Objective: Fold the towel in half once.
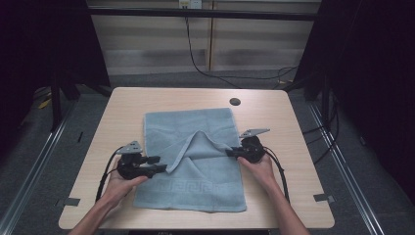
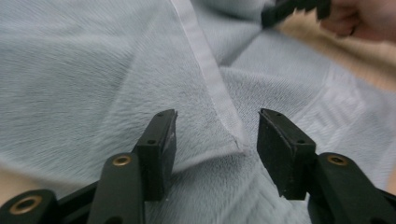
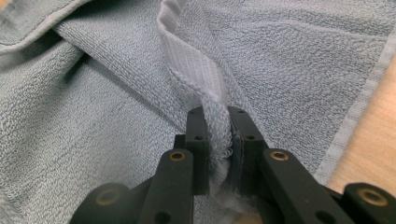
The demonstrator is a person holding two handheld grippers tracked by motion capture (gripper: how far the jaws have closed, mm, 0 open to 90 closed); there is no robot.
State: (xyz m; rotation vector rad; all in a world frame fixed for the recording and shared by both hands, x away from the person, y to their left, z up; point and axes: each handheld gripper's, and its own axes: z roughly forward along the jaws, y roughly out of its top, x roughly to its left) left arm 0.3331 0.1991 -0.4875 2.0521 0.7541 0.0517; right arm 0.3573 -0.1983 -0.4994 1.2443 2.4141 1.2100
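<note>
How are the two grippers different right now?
The right gripper is shut, pinching a fold of the blue towel; the left gripper is open, its jaws apart on either side of a towel corner without gripping it. In the high view, the right one is at the towel's right edge, the left one at its left edge. Both are black, hand-held and near the towel.

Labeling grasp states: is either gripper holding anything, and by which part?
Right gripper is shut on the towel, pinching its hemmed edge. Left gripper is open, its jaws straddling a folded-over corner, holding nothing.
</note>
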